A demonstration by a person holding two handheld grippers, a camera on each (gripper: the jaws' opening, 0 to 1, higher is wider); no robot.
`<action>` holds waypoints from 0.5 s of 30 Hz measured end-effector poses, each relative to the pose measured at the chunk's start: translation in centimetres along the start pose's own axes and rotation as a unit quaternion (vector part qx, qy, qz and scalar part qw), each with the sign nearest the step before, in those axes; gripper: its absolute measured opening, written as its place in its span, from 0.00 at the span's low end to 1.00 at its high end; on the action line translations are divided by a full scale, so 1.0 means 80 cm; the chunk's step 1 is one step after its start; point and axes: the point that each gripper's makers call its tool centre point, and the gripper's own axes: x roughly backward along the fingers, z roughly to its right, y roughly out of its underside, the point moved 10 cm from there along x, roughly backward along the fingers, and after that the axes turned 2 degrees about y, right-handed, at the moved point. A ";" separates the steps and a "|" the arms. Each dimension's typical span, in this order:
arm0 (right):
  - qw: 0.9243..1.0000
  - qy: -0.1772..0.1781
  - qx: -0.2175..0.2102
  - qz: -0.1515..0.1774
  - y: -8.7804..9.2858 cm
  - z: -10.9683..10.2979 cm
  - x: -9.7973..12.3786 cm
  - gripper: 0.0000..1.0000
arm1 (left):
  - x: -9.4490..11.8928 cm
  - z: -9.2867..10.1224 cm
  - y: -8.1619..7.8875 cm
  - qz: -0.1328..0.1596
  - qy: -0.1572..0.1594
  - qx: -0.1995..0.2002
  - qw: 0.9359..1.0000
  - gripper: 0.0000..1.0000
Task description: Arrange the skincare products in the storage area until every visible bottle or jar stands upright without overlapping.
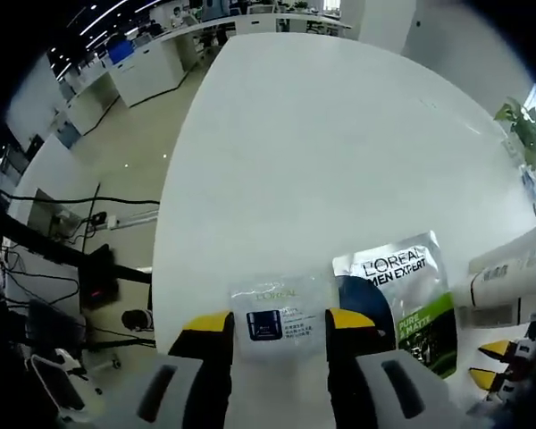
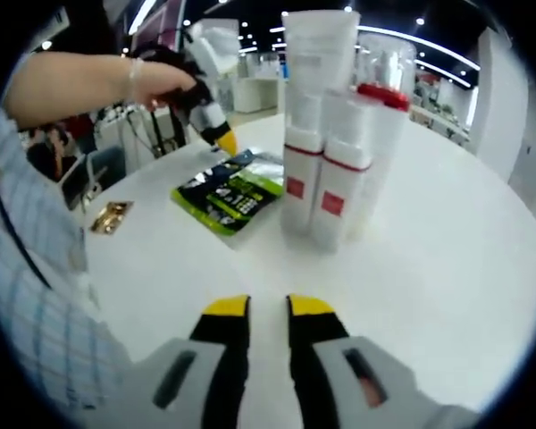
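In the left gripper view, the left tool [image 1: 280, 320] has its yellow-tipped jaws spread apart on either side of a small clear sachet with a dark square print [image 1: 274, 315] lying flat on the round white counter [image 1: 339, 161]. A silver, black and green foil packet [image 1: 411, 295] lies at 3 o'clock of it. In the right gripper view, the right tool [image 2: 268, 307] hovers with jaws nearly together, gripping nothing. At 12 o'clock stand white tubes with red labels [image 2: 326, 170], upright and clustered closely.
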 end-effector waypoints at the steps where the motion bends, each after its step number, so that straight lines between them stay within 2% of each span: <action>1: 1.000 0.000 0.001 0.000 0.000 0.000 0.000 0.14 | 0.000 0.000 0.000 0.001 0.000 0.000 1.000 0.42; 15: 1.000 -0.004 0.006 0.000 0.002 0.004 0.003 0.14 | 0.002 0.000 0.006 0.007 -0.003 0.023 1.000 0.42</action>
